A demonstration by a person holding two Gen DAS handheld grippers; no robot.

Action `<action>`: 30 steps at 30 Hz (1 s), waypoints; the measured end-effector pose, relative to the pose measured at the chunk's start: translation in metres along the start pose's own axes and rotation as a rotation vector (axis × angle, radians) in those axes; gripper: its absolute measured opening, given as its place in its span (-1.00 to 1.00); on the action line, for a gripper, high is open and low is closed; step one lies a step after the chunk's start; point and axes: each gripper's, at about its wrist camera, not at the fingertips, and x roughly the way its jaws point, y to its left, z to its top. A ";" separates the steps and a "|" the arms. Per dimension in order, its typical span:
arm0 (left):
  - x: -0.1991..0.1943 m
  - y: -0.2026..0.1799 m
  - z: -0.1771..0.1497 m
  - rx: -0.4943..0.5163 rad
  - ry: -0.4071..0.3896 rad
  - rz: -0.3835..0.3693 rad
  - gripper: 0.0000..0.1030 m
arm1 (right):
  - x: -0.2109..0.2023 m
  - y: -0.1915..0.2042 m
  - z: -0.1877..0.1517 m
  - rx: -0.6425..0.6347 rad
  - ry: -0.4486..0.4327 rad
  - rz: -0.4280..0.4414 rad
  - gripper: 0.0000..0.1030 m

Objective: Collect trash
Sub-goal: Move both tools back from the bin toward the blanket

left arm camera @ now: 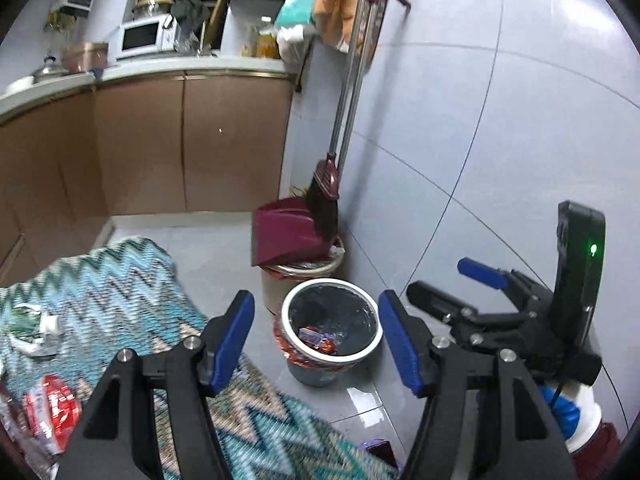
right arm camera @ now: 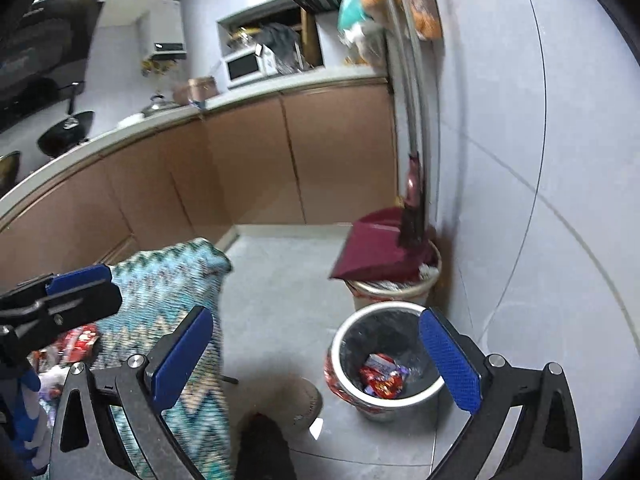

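A small trash bin (left arm camera: 285,316) (right arm camera: 337,340) with a white rim and black liner stands on the grey floor by the wall. Red snack wrappers (left arm camera: 320,341) (right arm camera: 380,378) lie at its bottom. My left gripper (left arm camera: 315,300) hangs above the bin, open and empty. My right gripper (right arm camera: 316,314) is open wide beside it with nothing between its pads; it also shows in the left wrist view as the right gripper (left arm camera: 456,286). More trash lies on a zigzag cloth (left arm camera: 120,292) (right arm camera: 176,280): a red wrapper (left arm camera: 50,412) (right arm camera: 80,342) and a crumpled white-green wrapper (left arm camera: 34,330).
Behind the small bin stands a second bin (left arm camera: 280,276) (right arm camera: 392,292) with a maroon dustpan (left arm camera: 288,236) (right arm camera: 376,248) and a broom (left arm camera: 324,196) resting on it. Brown cabinets (left arm camera: 180,144) line the back. A person's shoe (right arm camera: 306,402) is on the floor near the bin.
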 end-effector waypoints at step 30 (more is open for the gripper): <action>-0.234 0.098 -0.110 -0.167 -0.228 0.325 0.28 | -0.106 0.174 -0.009 -0.257 -0.104 0.289 1.00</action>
